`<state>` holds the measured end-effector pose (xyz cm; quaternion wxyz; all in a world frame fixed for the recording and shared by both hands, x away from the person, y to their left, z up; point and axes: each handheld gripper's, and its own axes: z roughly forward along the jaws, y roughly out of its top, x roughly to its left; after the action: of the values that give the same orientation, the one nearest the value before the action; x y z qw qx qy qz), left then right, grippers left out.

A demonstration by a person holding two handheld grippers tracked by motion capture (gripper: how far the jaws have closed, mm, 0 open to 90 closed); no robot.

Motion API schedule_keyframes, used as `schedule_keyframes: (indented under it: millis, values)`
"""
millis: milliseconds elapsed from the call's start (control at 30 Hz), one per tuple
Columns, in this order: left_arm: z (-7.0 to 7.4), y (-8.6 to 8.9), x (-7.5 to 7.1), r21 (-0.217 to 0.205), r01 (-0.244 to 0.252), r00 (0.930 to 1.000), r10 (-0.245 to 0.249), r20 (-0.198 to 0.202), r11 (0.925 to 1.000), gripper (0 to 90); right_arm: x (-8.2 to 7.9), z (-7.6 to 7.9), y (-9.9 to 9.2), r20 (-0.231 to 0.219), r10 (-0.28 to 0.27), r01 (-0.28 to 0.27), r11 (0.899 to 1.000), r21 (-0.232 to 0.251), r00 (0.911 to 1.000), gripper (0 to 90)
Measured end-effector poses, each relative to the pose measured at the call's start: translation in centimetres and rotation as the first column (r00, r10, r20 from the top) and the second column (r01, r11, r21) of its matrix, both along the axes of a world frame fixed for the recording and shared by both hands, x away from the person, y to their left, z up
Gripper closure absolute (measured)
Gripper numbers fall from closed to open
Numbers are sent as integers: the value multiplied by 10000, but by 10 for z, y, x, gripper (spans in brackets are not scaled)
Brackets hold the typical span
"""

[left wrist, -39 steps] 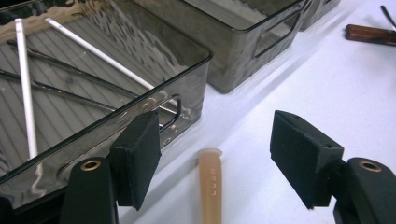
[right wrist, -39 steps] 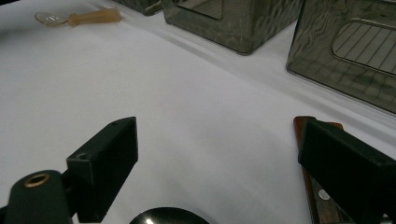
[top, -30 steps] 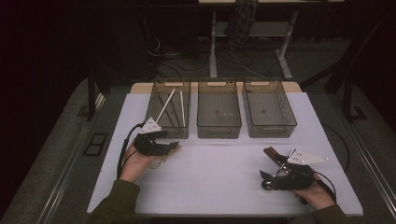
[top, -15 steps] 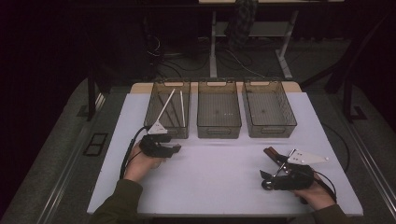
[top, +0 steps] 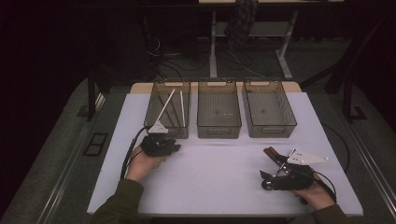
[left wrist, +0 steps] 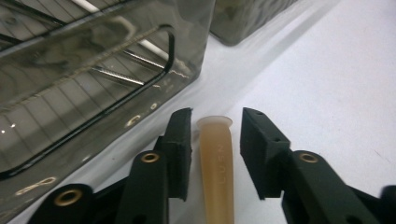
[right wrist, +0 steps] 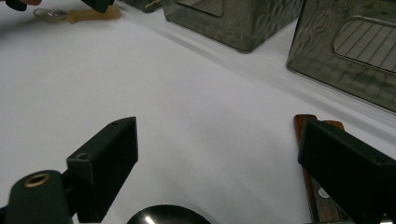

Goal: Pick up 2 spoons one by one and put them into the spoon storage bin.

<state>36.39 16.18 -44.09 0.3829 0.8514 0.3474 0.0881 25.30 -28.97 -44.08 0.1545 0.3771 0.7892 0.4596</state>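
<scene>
Tan handle of some utensil lies on the white tabletop between the jaws of the left gripper, which have just been closing on it, though a slim gap shows on each side. Just beyond stands a smoky plastic bin. The right gripper rests with jaws wide apart, holding nothing, beside a brown wooden handle.
</scene>
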Motion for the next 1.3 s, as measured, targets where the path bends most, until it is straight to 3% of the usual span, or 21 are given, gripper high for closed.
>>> schedule_keyframes:
  millis: [500,900,1300]
  values:
    - [-4,-4,1,546,162,9998,-157,-92,9984,708,0,0,0,6,-9,9,10000,-10,10000,115]
    - [-3,-10,-1,1119,282,9993,-308,213,9933,721,0,0,0,-3,-12,12,10000,-13,10000,115]
    - [-1,-7,1,936,272,9996,-260,-146,9952,730,0,0,0,-14,14,-14,10000,-7,10000,115]
